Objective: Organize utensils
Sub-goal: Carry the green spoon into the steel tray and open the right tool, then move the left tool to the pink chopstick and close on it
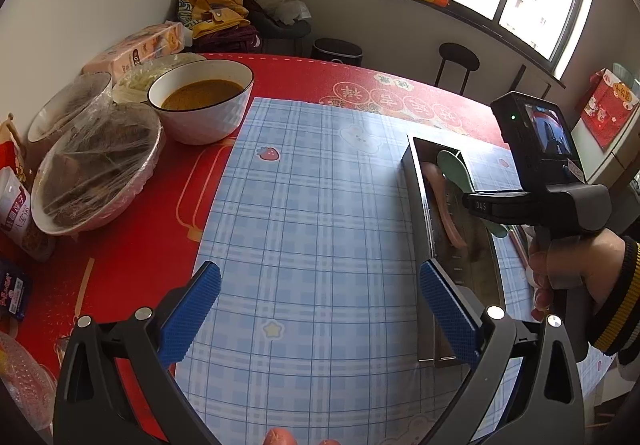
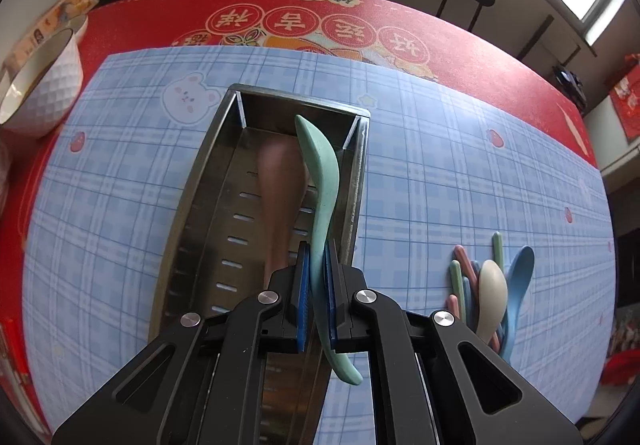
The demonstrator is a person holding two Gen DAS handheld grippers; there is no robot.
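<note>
Stainless steel, slotted along its floor, forms the long rectangular utensil tray lying on a blue plaid mat over a red printed tablecloth. The right gripper pinches the handle of a matte mint-green spoon between its blue ridged pads, the curved bowl reaching toward the tray's far end. A pink spoon lies flat in the tray beneath it. To the right on the mat, a loose heap of pastel utensils waits, a cream spoon on top. The left gripper hovers above the bare mat just left of the tray, its textured pads spread wide and holding nothing. Film-wrapped bowls and a white bowl of brown sauce crowd the table's far left.
</note>
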